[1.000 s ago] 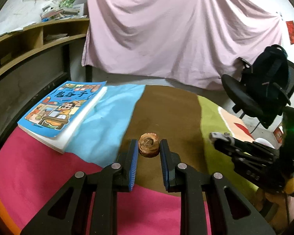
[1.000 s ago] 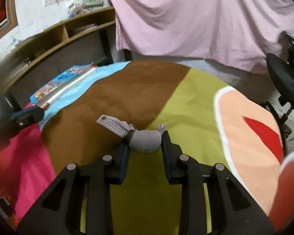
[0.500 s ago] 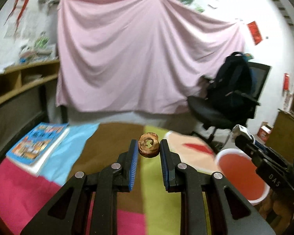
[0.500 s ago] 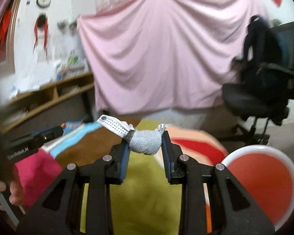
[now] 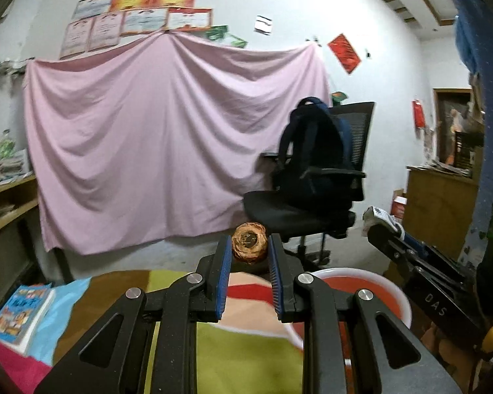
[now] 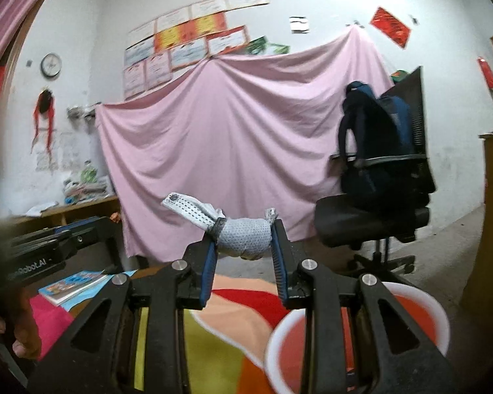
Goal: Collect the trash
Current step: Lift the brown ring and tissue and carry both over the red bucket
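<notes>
Above the near rim of the red basin (image 6: 358,335), both tongs carry trash — the right tongs (image 6: 245,246) clenched on a grey knotted wad (image 6: 243,238), the left tongs (image 5: 249,256) on a brown crumpled ball (image 5: 249,242). Relative to the basin, the right tongs sit nearer, almost over it; the wad's long axis spans the jaws.
</notes>
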`<act>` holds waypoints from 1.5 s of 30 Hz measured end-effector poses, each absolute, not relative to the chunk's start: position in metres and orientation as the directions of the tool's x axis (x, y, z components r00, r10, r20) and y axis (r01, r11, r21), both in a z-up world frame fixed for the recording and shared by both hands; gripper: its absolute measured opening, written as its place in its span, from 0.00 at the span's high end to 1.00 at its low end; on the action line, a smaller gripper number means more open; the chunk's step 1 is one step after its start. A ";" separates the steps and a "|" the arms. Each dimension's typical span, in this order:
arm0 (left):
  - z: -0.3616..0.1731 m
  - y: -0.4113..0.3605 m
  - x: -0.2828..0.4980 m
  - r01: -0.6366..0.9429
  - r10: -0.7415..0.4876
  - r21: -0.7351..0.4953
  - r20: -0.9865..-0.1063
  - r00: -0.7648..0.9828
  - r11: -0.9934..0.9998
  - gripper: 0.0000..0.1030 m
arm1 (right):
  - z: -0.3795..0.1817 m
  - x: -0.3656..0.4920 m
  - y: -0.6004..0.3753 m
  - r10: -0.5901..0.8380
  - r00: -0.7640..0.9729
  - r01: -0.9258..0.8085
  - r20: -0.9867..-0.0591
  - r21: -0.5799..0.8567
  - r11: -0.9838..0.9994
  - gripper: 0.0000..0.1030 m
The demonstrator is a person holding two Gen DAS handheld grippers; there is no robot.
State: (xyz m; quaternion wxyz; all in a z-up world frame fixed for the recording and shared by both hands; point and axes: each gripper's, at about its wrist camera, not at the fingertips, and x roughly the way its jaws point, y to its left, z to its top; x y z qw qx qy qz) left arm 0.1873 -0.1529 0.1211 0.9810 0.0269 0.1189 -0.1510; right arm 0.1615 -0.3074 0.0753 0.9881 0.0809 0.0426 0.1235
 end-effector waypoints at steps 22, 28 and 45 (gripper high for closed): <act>0.088 -0.253 0.240 0.473 -0.449 -0.019 -0.354 0.821 0.881 0.82 | 0.045 0.184 -0.399 0.073 0.960 0.008 -0.271 0.286 0.958 0.40; 0.079 -0.261 0.248 0.480 -0.451 -0.022 -0.384 0.806 0.877 0.82 | 0.035 0.192 -0.410 0.062 0.942 0.043 -0.330 0.302 0.952 0.40; 0.053 -0.261 0.269 0.469 -0.439 -0.076 -0.508 0.741 0.880 0.82 | 0.018 0.209 -0.422 0.106 0.895 0.064 -0.433 0.360 0.931 0.39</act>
